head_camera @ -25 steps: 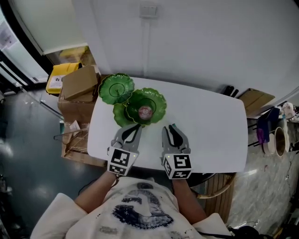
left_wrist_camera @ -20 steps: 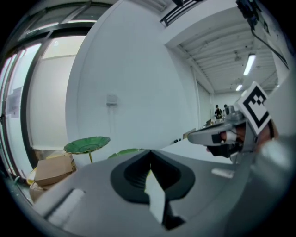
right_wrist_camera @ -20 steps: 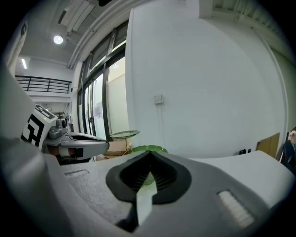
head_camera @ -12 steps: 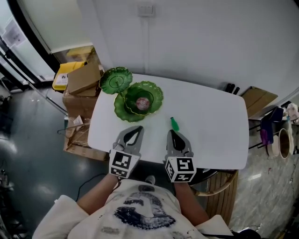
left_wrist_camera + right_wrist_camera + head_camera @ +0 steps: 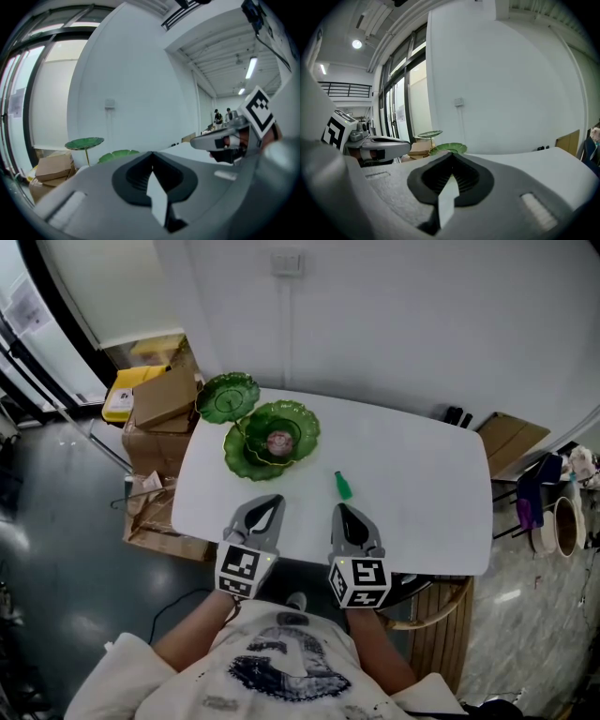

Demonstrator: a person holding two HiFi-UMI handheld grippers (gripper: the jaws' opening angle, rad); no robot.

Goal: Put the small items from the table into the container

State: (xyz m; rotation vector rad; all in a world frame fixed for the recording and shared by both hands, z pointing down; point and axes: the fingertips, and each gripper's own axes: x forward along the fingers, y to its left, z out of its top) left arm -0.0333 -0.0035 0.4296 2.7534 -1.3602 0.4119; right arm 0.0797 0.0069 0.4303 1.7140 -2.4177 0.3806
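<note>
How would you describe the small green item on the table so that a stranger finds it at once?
Find the white table with green leaf-shaped dishes at its far left corner. The small green item lies alone on the bare tabletop, just beyond the right gripper. Unlike the broad dishes, it is tiny, narrow and touches nothing else.

Container: and here it is, a green lotus-leaf container (image 5: 239, 461) in tiers, upright on the white worktop (image 5: 412, 484).
Top leaf: a small flat top leaf (image 5: 228, 396) on a stalk, at the container's far left side.
Middle bowl: the wide, wavy-rimmed middle bowl (image 5: 306, 424) sits over a lower leaf.
Pink item: a small round pink item (image 5: 279, 441) lies in that bowl's centre.
Green item: a small green item (image 5: 343, 486), lying flat on the worktop, right of the container and apart from it.
</note>
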